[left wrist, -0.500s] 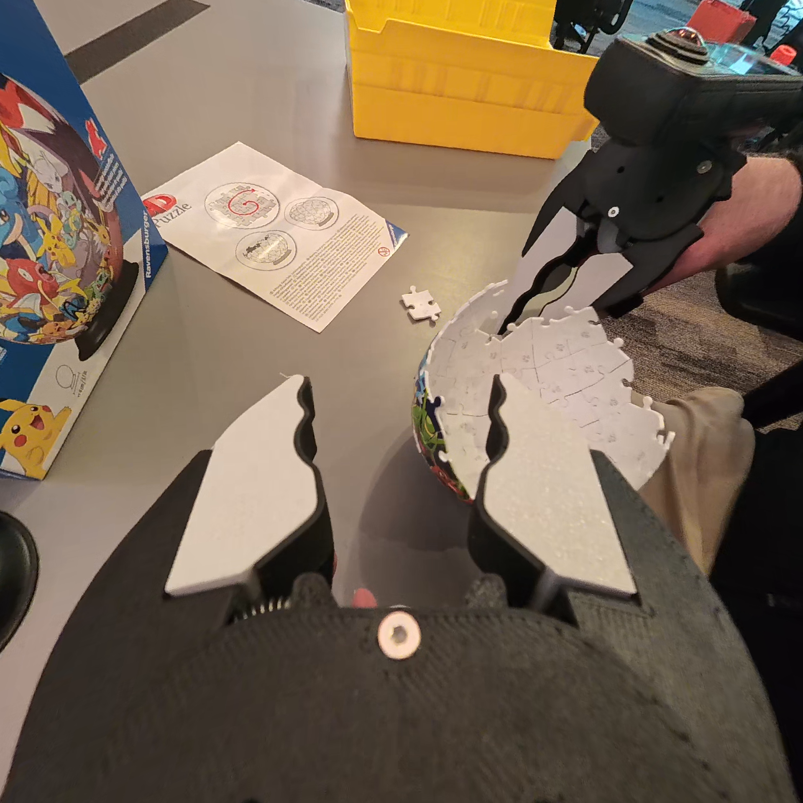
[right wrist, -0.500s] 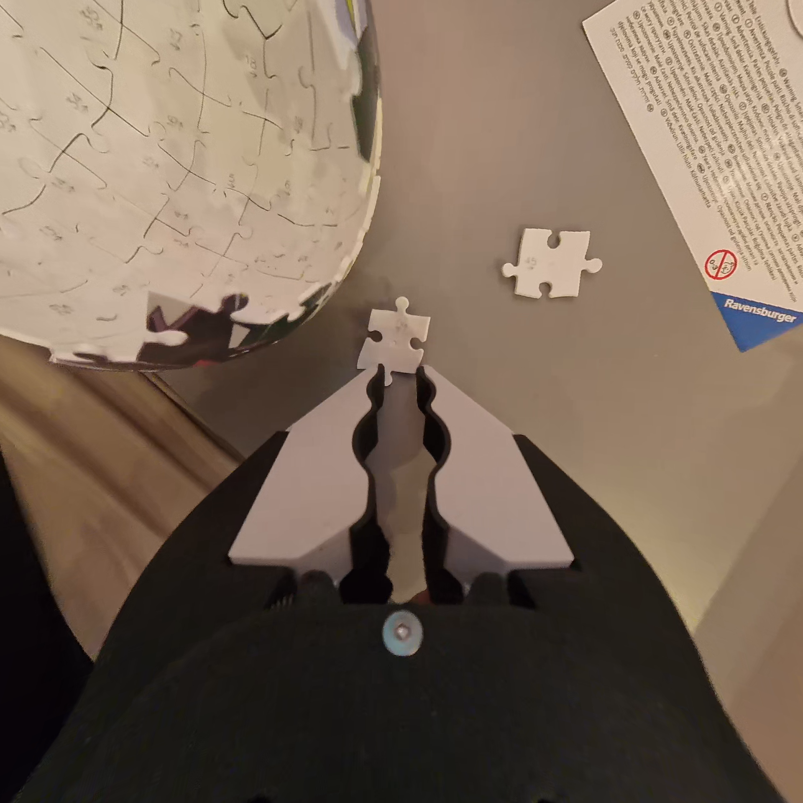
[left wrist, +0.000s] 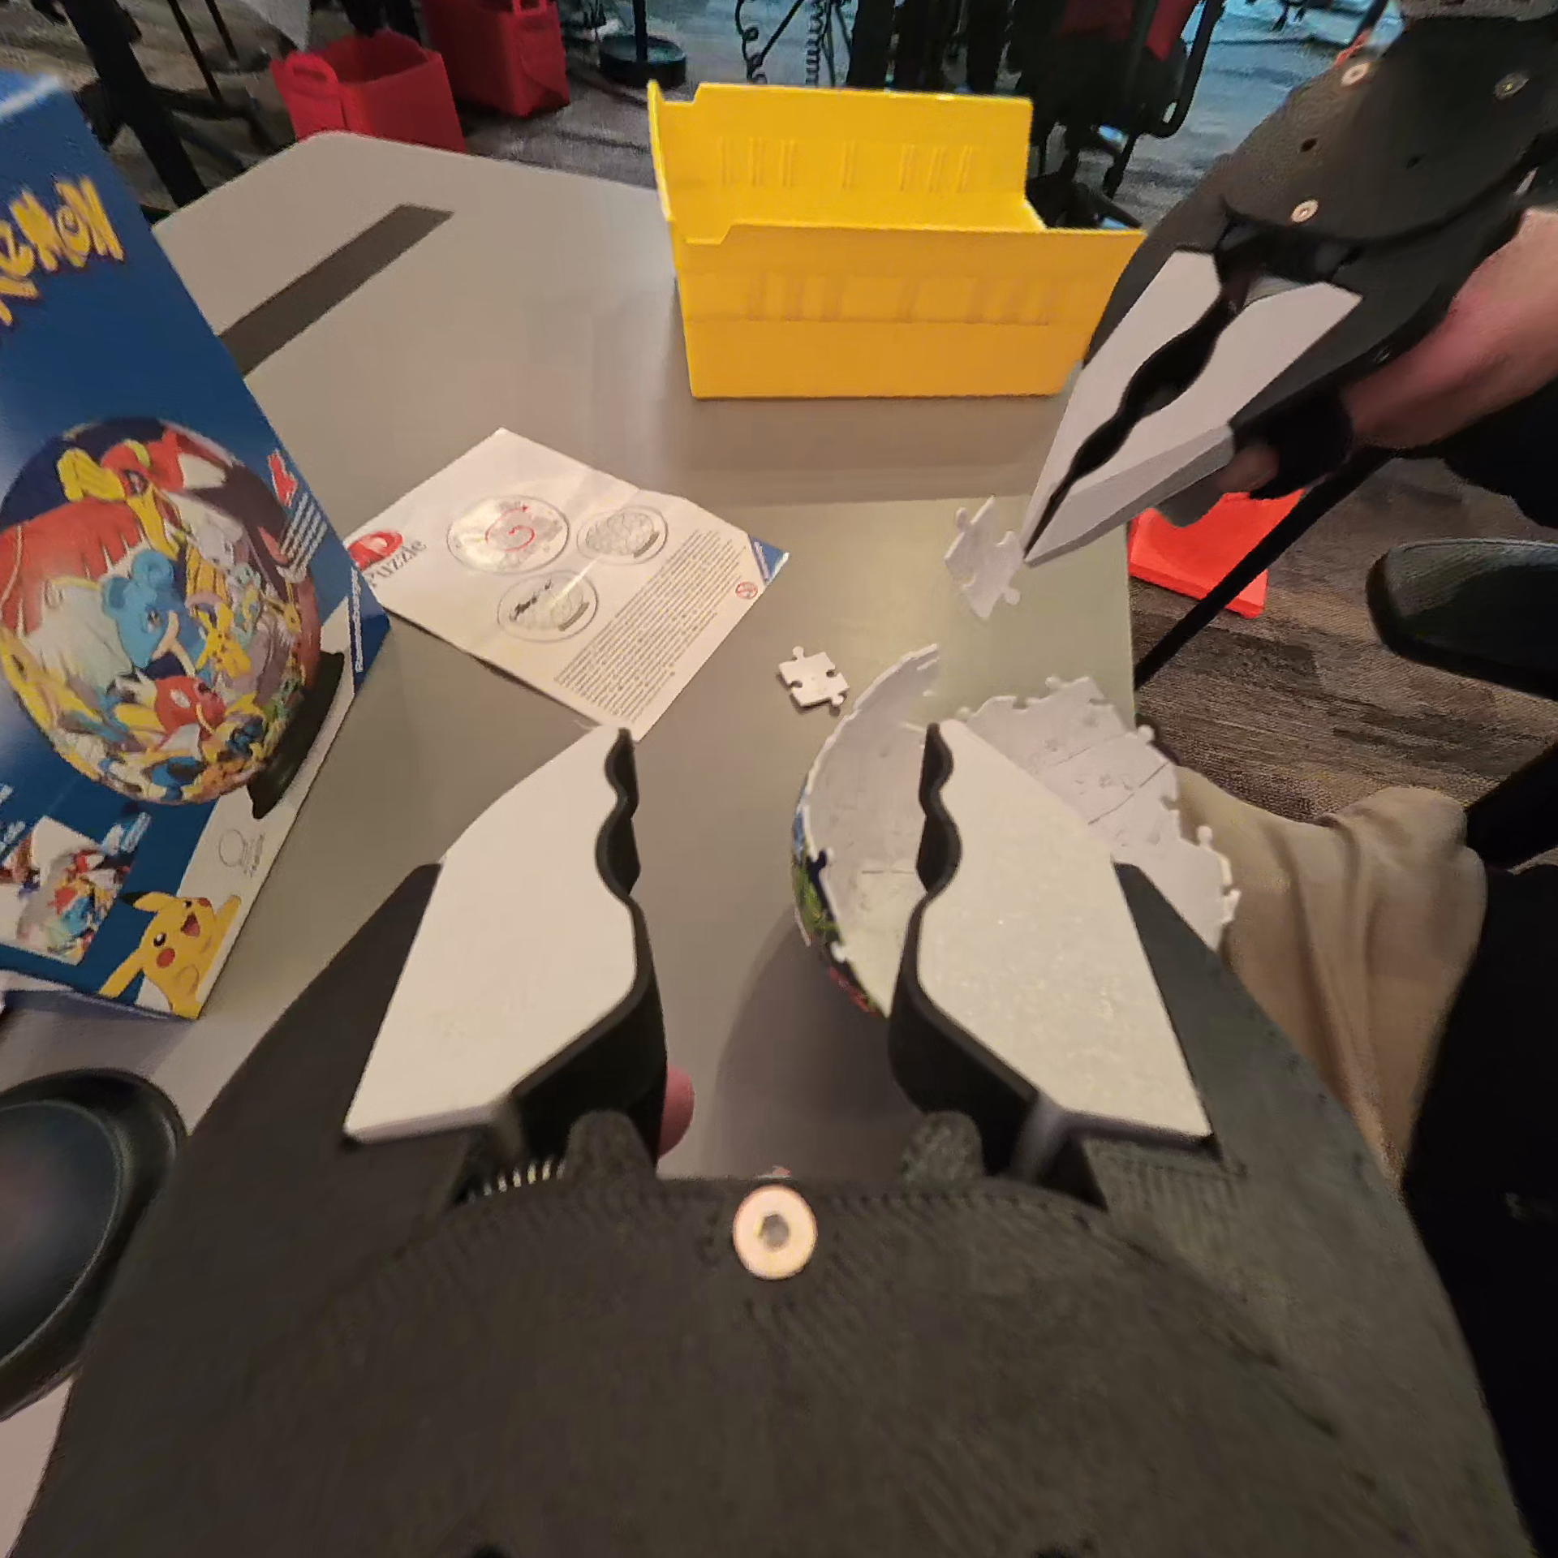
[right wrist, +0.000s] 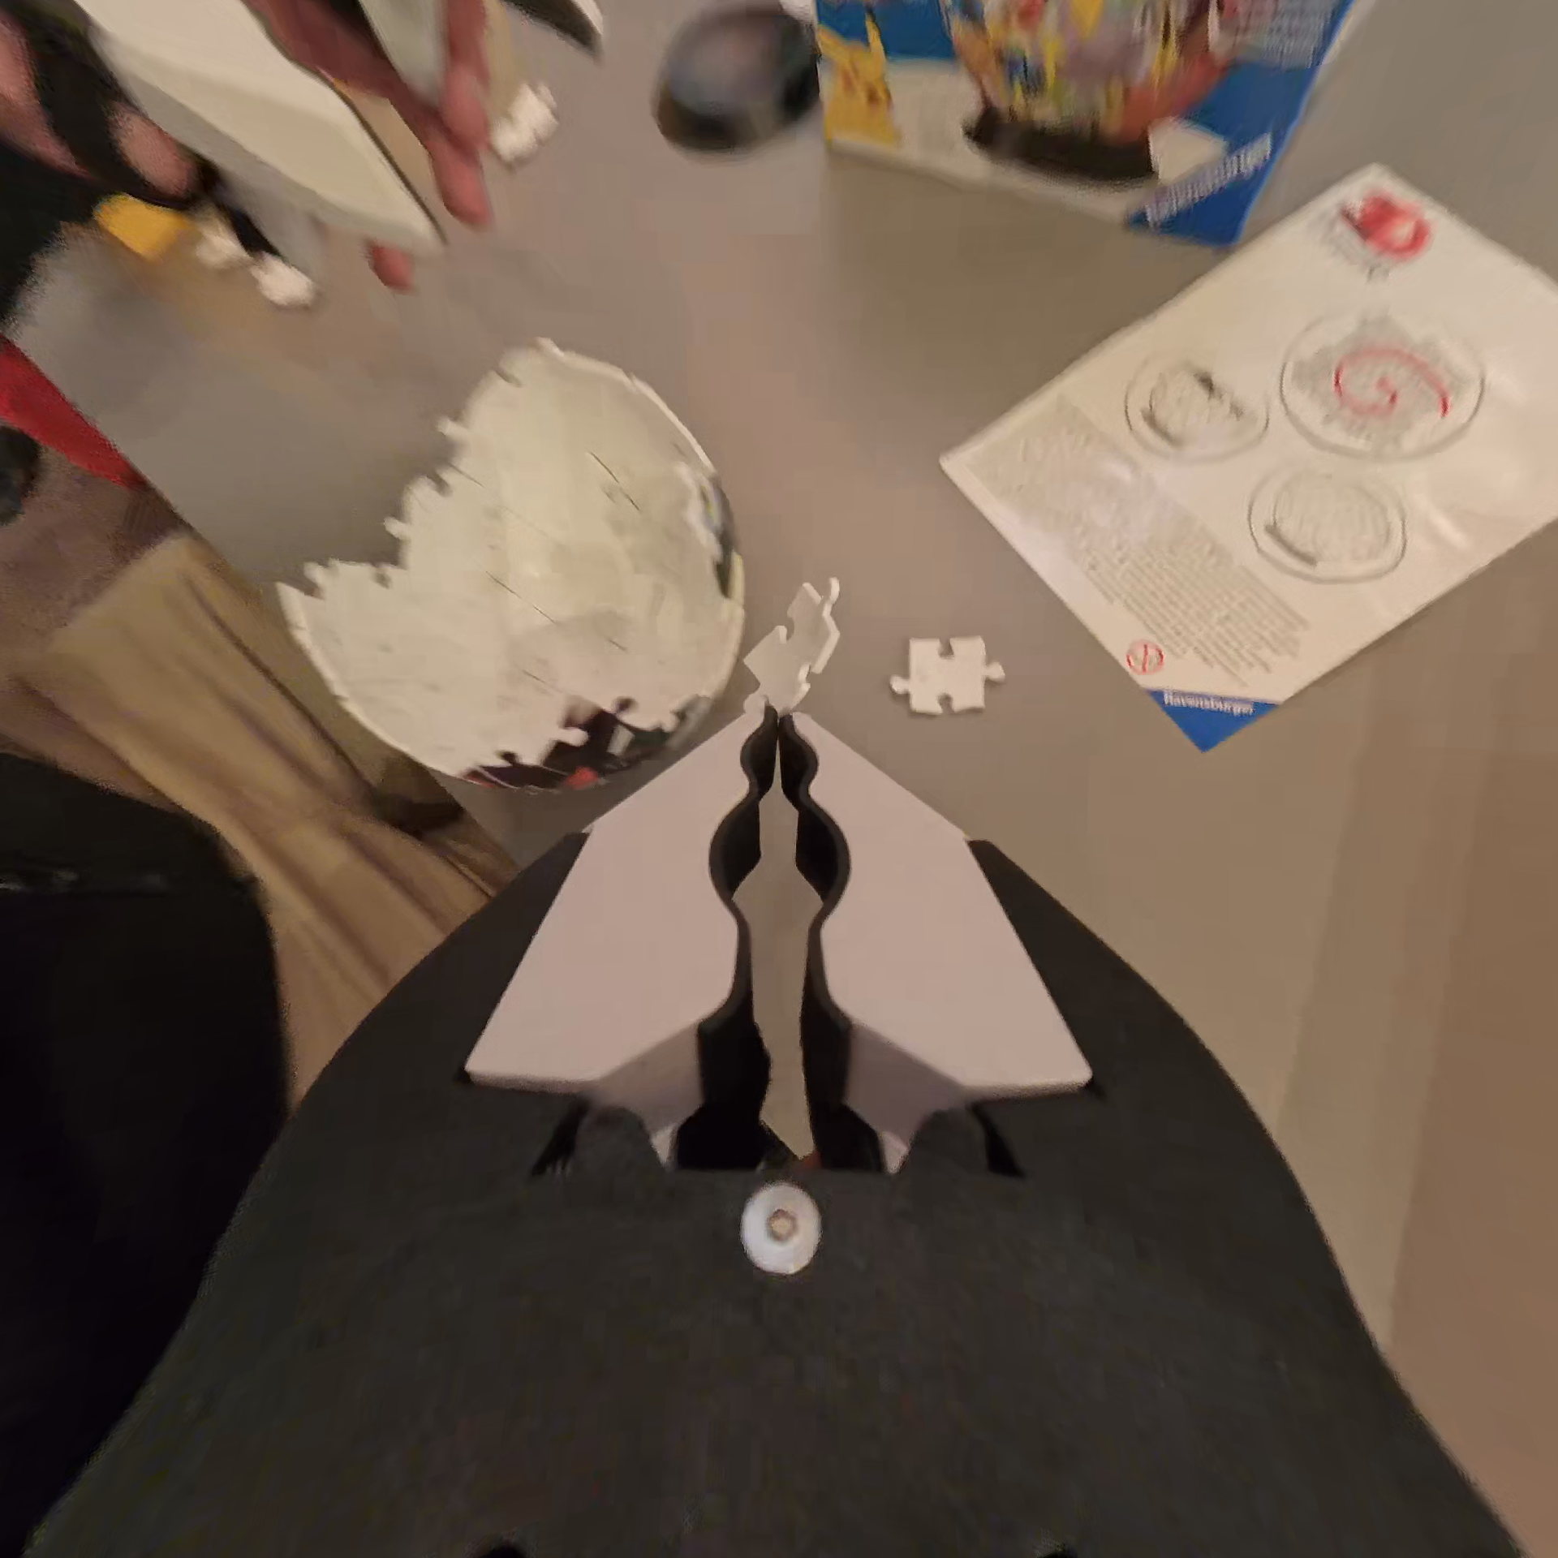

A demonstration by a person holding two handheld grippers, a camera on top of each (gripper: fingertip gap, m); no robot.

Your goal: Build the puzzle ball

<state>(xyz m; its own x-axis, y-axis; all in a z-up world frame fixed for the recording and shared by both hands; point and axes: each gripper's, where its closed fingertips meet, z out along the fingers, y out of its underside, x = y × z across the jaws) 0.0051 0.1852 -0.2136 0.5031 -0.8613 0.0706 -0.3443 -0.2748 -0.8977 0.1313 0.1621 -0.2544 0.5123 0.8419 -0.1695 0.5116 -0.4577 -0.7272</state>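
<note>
The room light is soft and comes from above. The grey table (left wrist: 539, 337) looks even and pale, with no bright glare on it. A soft dark shadow lies on the table just left of the half-built puzzle ball (left wrist: 851, 851).

The left wrist view is mostly sharp. The yellow box (left wrist: 868, 278) far away is clear, but the blue puzzle box (left wrist: 169, 590) at the left edge looks stretched and a bit smeared. Straight lines bend near the edges.

The right wrist view is blurry all over, and its light looks warmer and dimmer. The paper sheet (right wrist: 1265, 472) and the ball's jagged rim look smudged. The far corners are the fuzziest.
</note>
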